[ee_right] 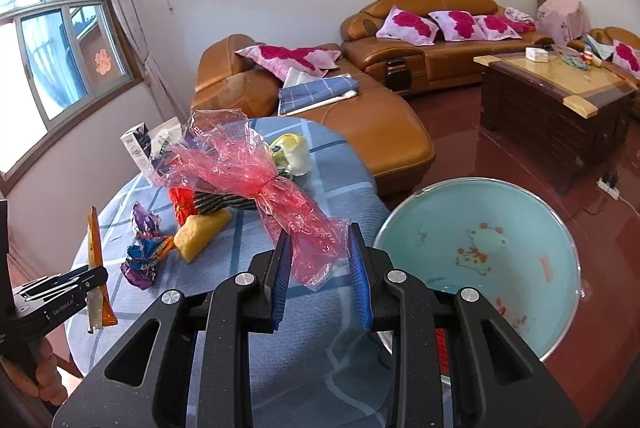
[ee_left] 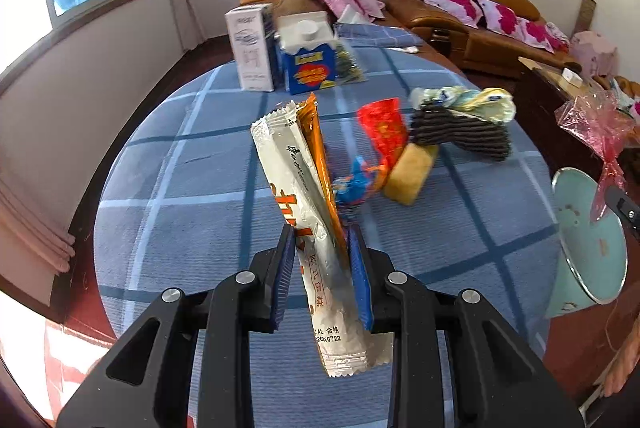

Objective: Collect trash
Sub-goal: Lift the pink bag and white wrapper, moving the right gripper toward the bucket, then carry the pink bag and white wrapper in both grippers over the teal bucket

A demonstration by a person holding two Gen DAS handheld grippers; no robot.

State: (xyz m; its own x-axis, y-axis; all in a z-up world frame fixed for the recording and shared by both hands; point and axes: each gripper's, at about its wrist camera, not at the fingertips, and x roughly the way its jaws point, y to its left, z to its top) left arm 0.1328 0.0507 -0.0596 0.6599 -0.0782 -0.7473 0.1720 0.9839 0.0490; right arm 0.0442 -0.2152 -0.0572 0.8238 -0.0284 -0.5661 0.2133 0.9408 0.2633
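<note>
My left gripper (ee_left: 320, 240) is shut on a long white and orange snack wrapper (ee_left: 296, 188) and holds it upright above the blue checked table (ee_left: 200, 188). The wrapper also shows in the right wrist view (ee_right: 96, 260). My right gripper (ee_right: 318, 244) is shut on a crumpled red cellophane wrapper (ee_right: 248, 172), lifted above the table near its right edge. The cellophane also shows in the left wrist view (ee_left: 600, 132). A light blue basin (ee_right: 480, 260) stands beside the table at the right, also in the left wrist view (ee_left: 588, 240).
On the table lie a red wrapper (ee_left: 382, 132), a blue crumpled wrapper (ee_left: 354, 184), a yellow cake piece (ee_left: 410, 172), a dark ridged tray (ee_left: 460, 136), a pale plastic wrapper (ee_left: 476, 100) and two cartons (ee_left: 280, 48). Brown sofas (ee_right: 360, 124) and a wooden coffee table (ee_right: 560, 96) stand beyond.
</note>
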